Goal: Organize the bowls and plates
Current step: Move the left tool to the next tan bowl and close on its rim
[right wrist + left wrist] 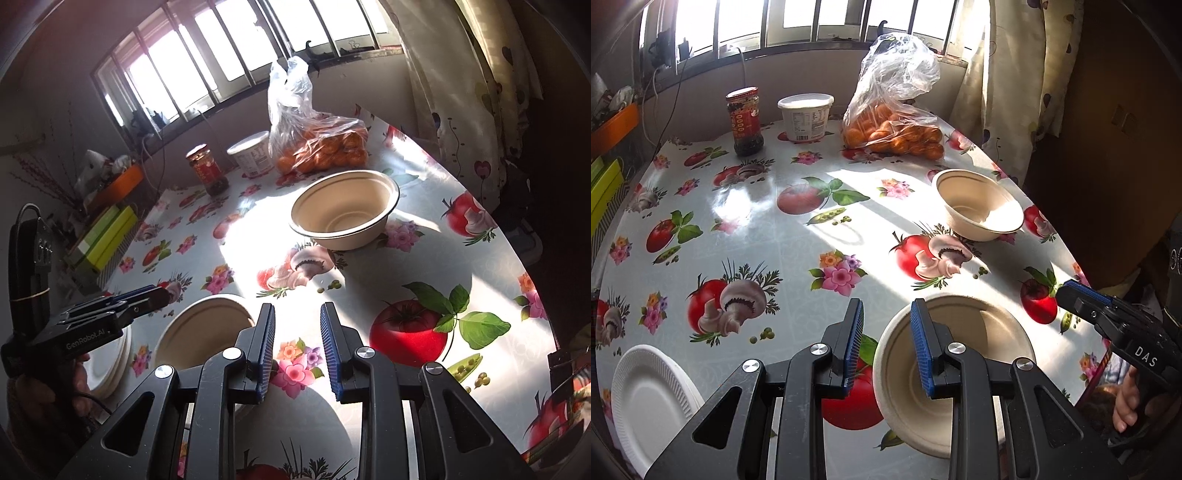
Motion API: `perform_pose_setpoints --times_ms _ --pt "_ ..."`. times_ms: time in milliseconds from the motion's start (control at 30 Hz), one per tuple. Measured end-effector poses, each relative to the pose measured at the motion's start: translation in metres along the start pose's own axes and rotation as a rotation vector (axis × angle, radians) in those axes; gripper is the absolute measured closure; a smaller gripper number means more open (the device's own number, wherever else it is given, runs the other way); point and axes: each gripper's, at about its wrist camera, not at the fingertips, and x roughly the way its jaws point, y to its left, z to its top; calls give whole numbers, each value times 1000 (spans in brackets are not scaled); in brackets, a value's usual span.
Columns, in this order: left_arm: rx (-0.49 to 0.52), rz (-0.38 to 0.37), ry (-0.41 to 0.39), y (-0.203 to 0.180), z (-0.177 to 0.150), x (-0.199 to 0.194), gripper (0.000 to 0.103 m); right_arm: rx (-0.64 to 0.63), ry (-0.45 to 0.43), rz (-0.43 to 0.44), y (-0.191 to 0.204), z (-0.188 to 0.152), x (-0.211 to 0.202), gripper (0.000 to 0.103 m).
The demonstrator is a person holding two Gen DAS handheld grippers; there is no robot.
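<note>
Two beige paper bowls sit on the flowered table. The near bowl [964,354] lies under my left gripper [886,314], which is open with its right finger over the bowl's left rim. The far bowl [979,205] stands near the table's right edge. White paper plates [646,398] are stacked at the near left. In the right wrist view, my right gripper [297,315] is open and empty above the table, the near bowl [203,328] to its left and the far bowl [343,210] ahead. The plates [110,362] show behind the left gripper [162,293].
At the back of the table stand a red-lidded jar [746,120], a white tub [805,116] and a plastic bag of oranges [897,114]. A curtain [1008,74] hangs at the right. Yellow-green boxes [103,236] sit off the left edge.
</note>
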Motion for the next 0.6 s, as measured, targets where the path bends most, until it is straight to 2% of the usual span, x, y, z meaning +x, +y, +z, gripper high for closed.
perform_pose_setpoints --times_ms 167,600 --pt "23 1 -28 1 20 4 75 12 -10 -26 -9 7 1 78" --pt "47 -95 -26 -8 66 32 75 34 -34 -89 -30 36 11 78"
